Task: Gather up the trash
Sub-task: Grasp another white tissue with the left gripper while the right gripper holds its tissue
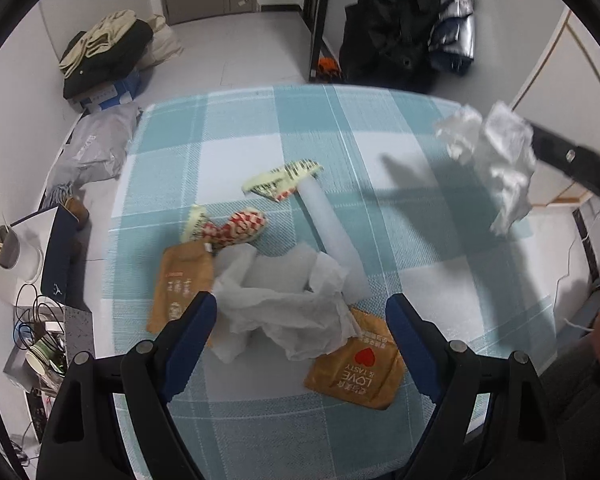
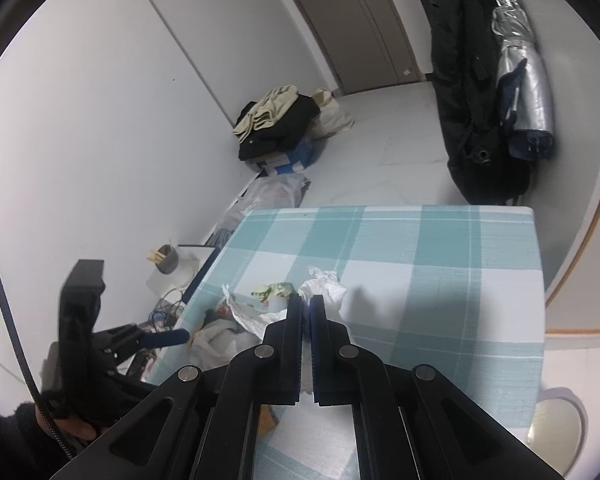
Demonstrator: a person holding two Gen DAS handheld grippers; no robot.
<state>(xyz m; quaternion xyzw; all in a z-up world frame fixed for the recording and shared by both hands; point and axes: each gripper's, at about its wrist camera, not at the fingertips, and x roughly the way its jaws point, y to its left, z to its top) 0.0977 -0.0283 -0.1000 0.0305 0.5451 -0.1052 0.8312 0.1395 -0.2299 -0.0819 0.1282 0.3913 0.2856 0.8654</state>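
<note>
Tissue, crumpled and white (image 1: 284, 312), lies on the checked tablecloth (image 1: 240, 148) directly between the wide-spread fingers of the left gripper (image 1: 302, 328), which holds nothing; this landmark wad sits just ahead of the jaws, so the left hand is plainly the nearer one. Its long axis runs roughly across the gap, from one blue pad toward the other, so a straight descent would likely close across its bulk. Tucked under the tissue's near right edge is a brown sachet with a red heart (image 1: 356, 372); a second brown sachet (image 1: 182, 286) touches its left side. Just beyond the tissue a translucent white tube (image 1: 332, 228) points away and leftward, its far end under a yellow printed wrapper (image 1: 284, 180), with a red-and-white wrapper (image 1: 236, 228) beside it. Farther off, up and right of the tissue, the right gripper (image 2: 306, 300) is clamped tight on a wad of white paper (image 1: 496, 160), carried above the cloth.
</note>
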